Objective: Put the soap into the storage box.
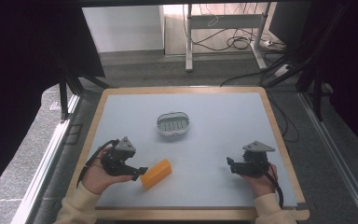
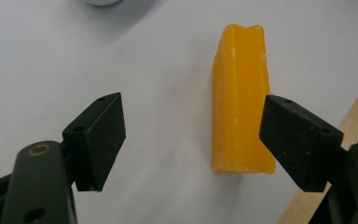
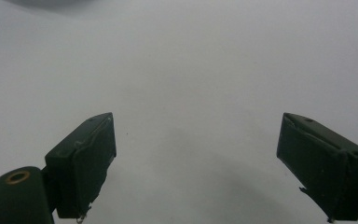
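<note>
Nearest the person, the left gripper (image 1: pixel 139 171) sits low on the table (image 1: pixel 223 121), its jaws spread wide apart. An orange block (image 1: pixel 156 174) lies flat on the table between them. In the left gripper view the block (image 2: pixel 240 100) rests close against the right-hand jaw, with a clear gap to the other jaw. The table's wooden edge runs just beside it. The right gripper (image 1: pixel 229 164) is well apart, at the table's right side, jaws likewise open over bare surface. Farther back, near the middle, stands a small grey slotted dish (image 1: pixel 173 124).
</note>
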Demonstrator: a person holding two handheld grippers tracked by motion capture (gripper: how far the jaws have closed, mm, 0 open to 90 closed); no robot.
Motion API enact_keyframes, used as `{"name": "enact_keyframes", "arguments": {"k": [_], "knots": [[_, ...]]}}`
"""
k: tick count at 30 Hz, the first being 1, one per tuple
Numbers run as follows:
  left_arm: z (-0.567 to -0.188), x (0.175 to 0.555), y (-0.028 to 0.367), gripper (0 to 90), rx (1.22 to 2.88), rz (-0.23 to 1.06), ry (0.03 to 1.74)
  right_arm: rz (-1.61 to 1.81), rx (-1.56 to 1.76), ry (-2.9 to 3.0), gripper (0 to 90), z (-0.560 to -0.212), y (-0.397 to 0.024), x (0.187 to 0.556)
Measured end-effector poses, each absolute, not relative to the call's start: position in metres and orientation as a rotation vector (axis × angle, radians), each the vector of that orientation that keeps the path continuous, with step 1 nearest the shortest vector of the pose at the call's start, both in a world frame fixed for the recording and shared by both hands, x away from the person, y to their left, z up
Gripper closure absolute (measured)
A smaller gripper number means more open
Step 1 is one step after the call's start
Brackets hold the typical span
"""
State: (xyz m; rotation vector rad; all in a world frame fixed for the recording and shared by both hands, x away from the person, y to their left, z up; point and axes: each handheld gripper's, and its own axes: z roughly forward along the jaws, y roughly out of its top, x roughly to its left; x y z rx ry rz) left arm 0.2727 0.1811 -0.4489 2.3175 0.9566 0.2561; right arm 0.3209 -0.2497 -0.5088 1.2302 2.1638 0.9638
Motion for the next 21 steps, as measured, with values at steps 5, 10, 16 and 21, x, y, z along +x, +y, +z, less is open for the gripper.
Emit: {"name": "enact_keyframes", "arguments": {"k": [5,10,16,21], "knots": [[-0.45,0.271,0.176,22.3,2.324,0.251,0.948,0.961,1.231,2.164,12.1,-0.509,-0.249,0.321],[-0.451,0.27,0.172,22.4,2.323,0.246,0.944,0.956,1.23,2.165,12.1,-0.509,-0.249,0.321],[-0.453,0.269,0.168,22.4,2.335,0.241,0.94,0.956,1.23,2.165,12.1,-0.509,-0.249,0.32],[-0.457,0.268,0.161,22.5,2.35,0.234,0.933,0.954,1.228,2.165,12.1,-0.509,-0.248,0.321]]}}
